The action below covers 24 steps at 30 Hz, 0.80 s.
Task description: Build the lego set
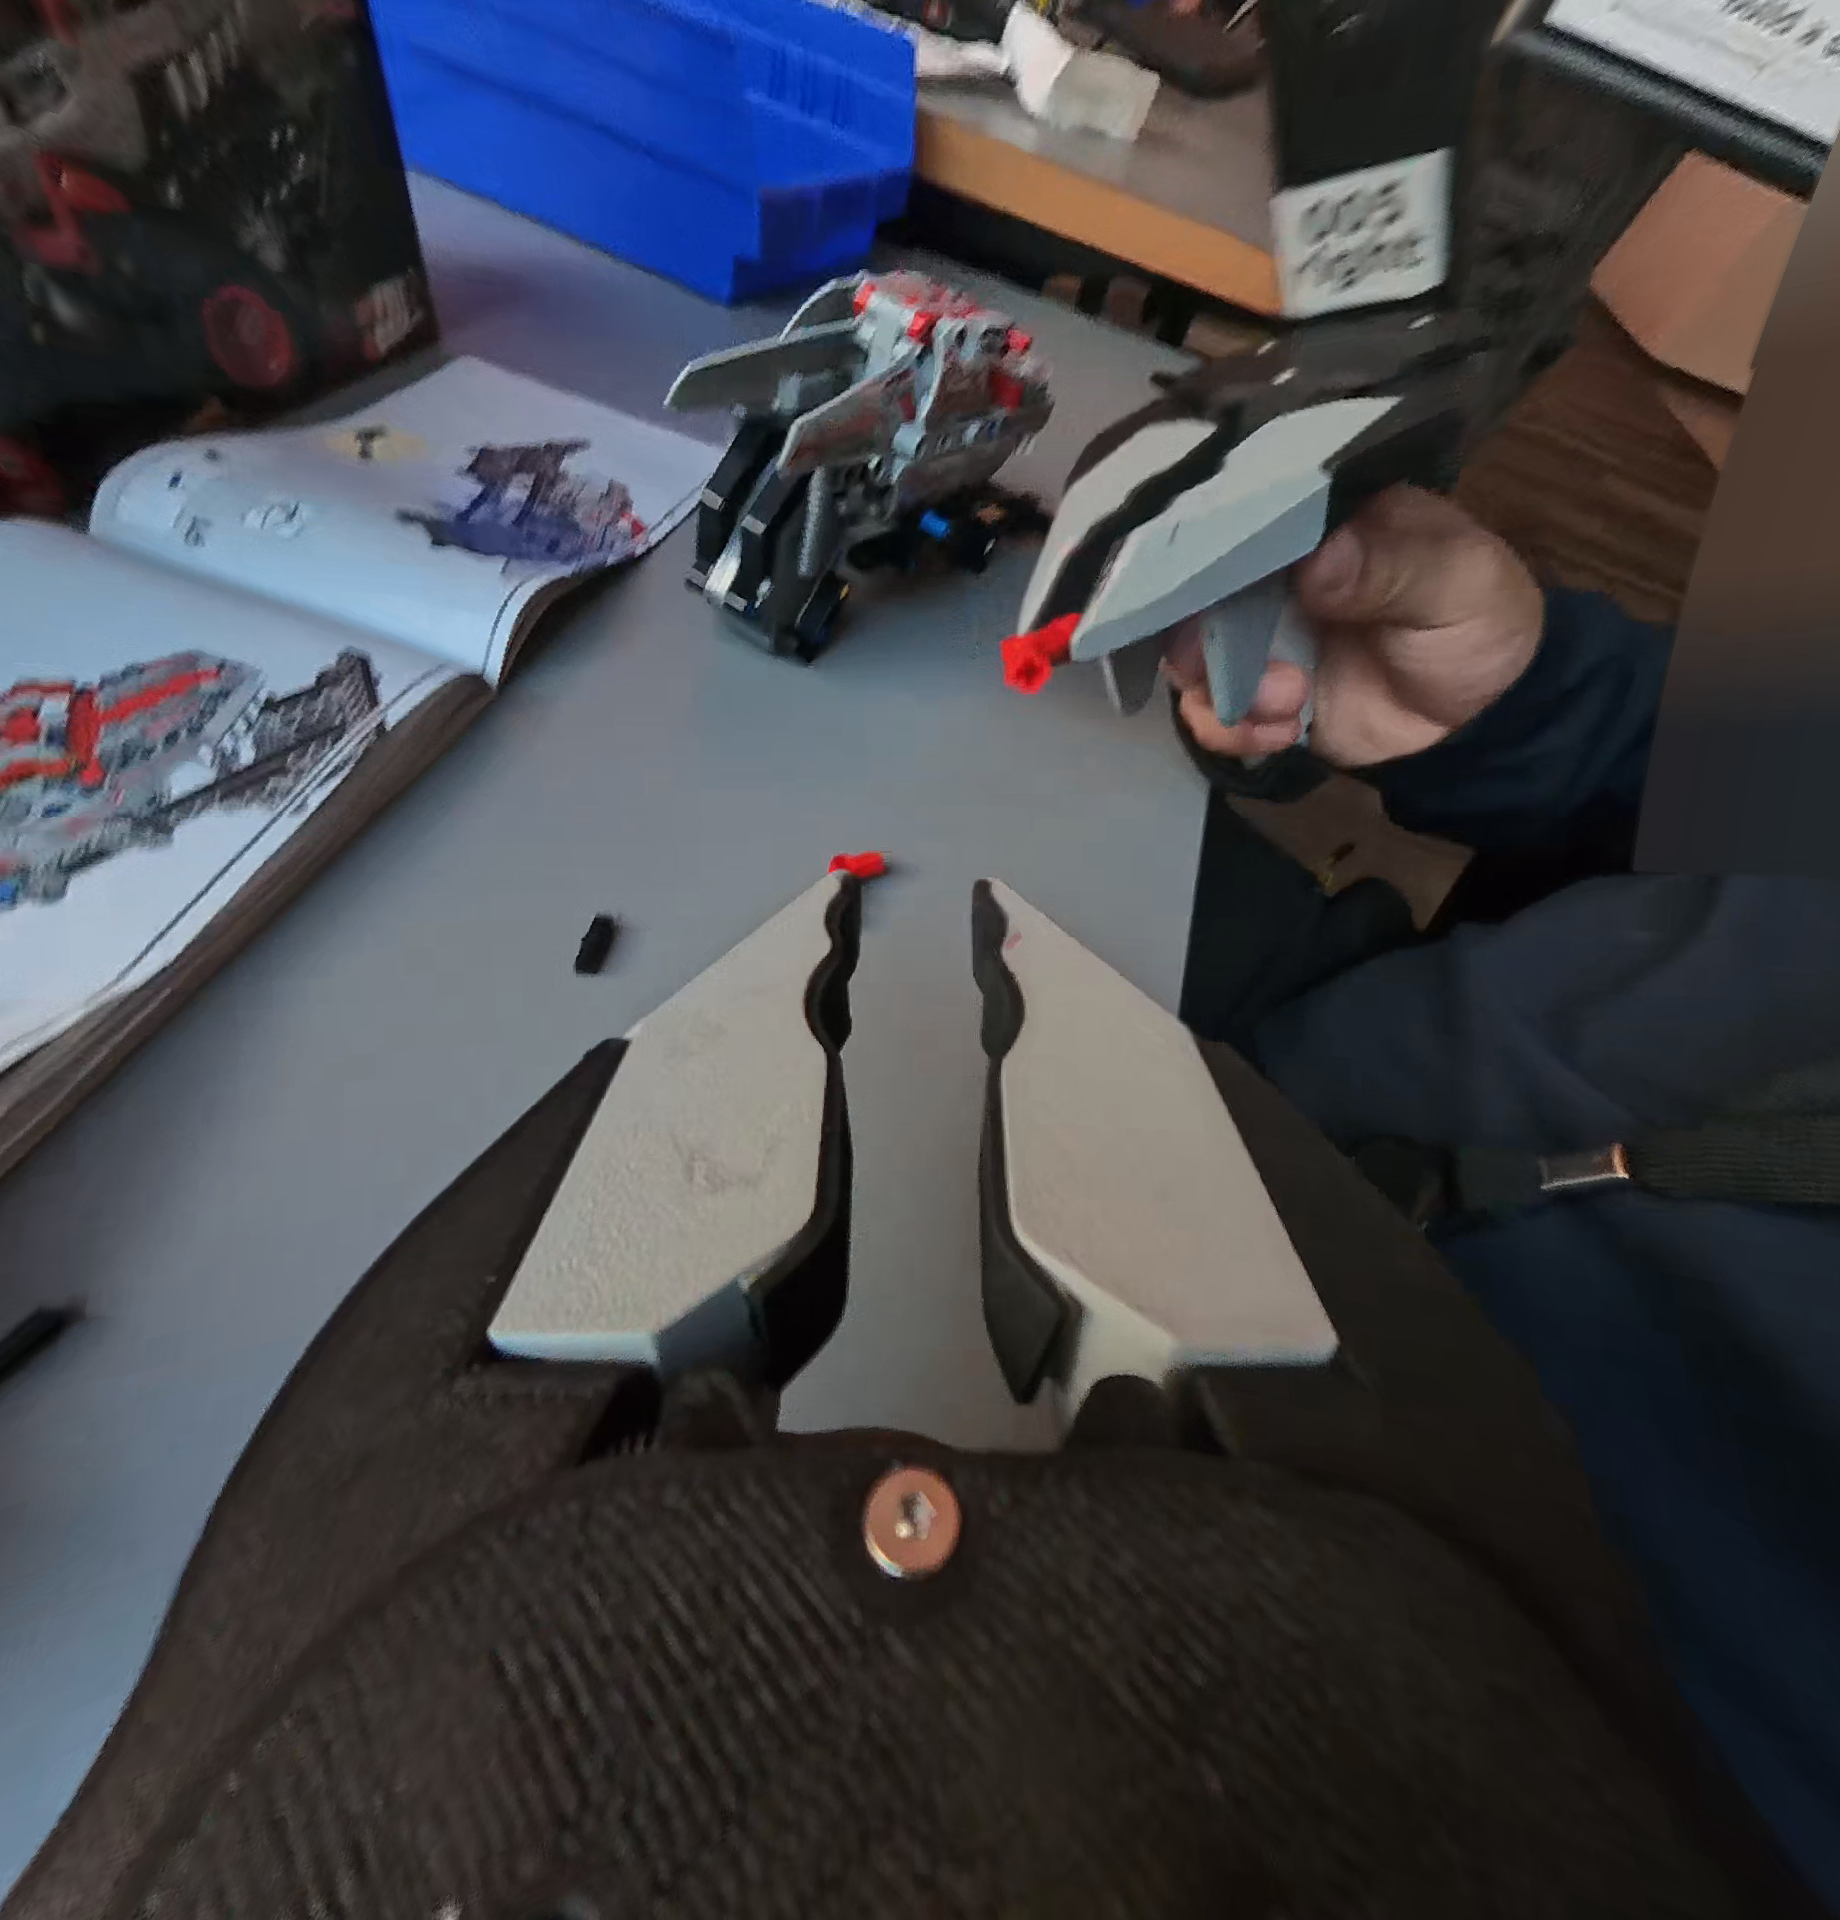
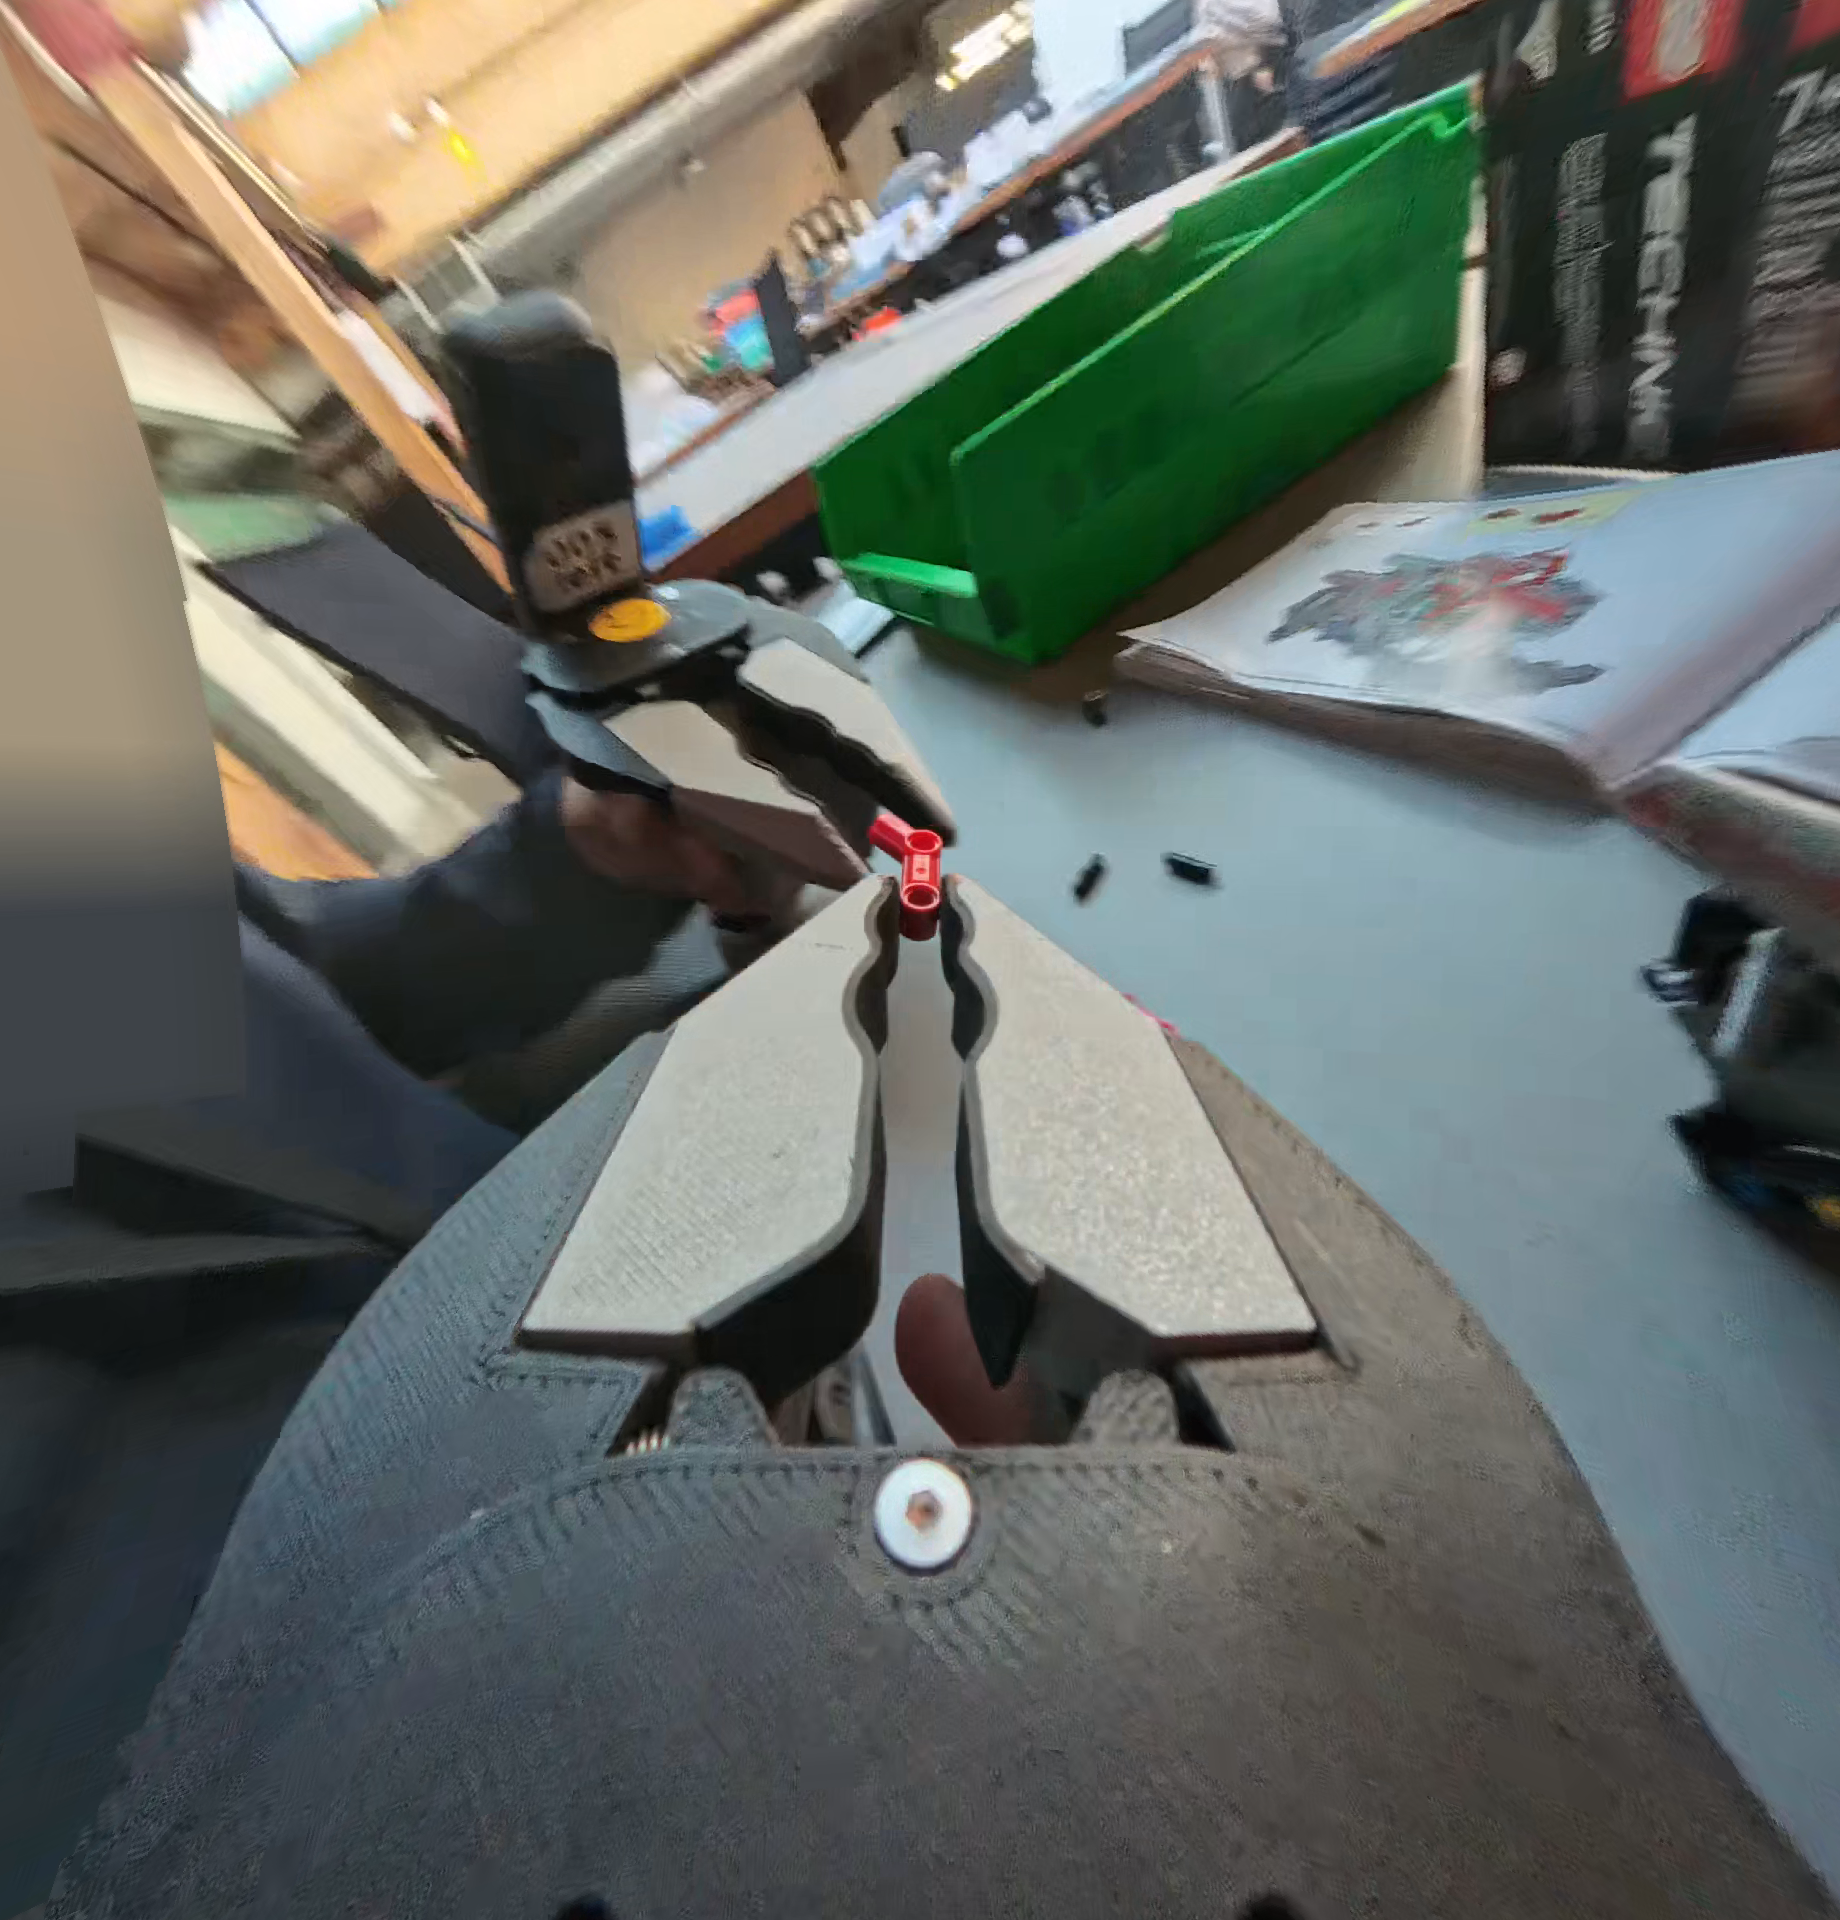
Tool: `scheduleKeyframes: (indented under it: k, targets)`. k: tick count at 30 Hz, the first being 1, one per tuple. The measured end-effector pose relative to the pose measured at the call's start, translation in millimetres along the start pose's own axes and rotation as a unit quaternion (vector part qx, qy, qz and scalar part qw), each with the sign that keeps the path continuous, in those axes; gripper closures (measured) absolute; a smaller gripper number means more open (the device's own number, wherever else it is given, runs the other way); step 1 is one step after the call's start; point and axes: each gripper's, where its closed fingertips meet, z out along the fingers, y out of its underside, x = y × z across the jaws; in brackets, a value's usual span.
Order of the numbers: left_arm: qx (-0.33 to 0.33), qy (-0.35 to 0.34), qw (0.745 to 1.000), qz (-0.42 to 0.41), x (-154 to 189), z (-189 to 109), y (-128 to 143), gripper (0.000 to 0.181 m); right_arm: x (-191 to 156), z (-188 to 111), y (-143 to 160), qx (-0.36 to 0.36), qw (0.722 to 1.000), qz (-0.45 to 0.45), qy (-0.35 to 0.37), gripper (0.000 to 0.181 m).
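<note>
My right gripper (image 2: 921,888) is shut on a small red connector (image 2: 919,902) at its fingertips and holds it above the grey table (image 2: 1363,987). In the left wrist view the right gripper (image 1: 1051,644) hangs at the upper right with the red connector (image 1: 1033,657) sticking out of its tips. My left gripper (image 1: 908,894) is open and empty, low over the table. A second small red piece (image 1: 857,862) lies just beyond its left fingertip. The partly built grey, red and black model (image 1: 864,447) stands behind, apart from both grippers. The left gripper (image 2: 903,854) also shows facing the right one.
An open instruction book (image 1: 272,644) lies at the left. A small black piece (image 1: 596,942) lies beside it. A blue bin (image 1: 646,135) and a dark set box (image 1: 168,208) stand at the back. The right wrist view shows a green bin (image 2: 1155,416) and two black pieces (image 2: 1189,868). The table edge (image 1: 1196,831) is at the right. There is about 6 cm between the tips of the two grippers. The small black piece (image 1: 596,942) sits 8 cm or so from the ends of my left fingers. Look for it in the right wrist view (image 2: 1190,873) too.
</note>
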Motion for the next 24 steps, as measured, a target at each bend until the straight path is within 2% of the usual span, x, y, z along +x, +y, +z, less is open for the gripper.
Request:
scheduleKeyframes:
  k: [5, 8, 11, 19, 24]
  targets:
    - [0.069, 0.037, 0.996, 0.051, 23, 8, -23, 0.163, -28, 11, -7, 0.041, 0.994, 0.050, -0.086, 0.177]
    - [0.137, 0.070, 0.986, 0.062, 39, -2, -45, 0.173, -42, 14, -13, 0.070, 0.983, 0.096, -0.142, 0.177]
    - [0.179, 0.081, 0.978, 0.069, 45, -13, -56, 0.172, -46, 15, -14, 0.068, 0.974, 0.131, -0.173, 0.177]
    - [0.194, 0.107, 0.973, 0.070, 48, -20, -58, 0.166, -52, 21, -18, 0.084, 0.948, 0.204, -0.228, 0.177]
    - [0.219, 0.131, 0.966, 0.049, 45, -28, -62, 0.174, -57, 27, -20, 0.081, 0.933, 0.236, -0.260, 0.176]
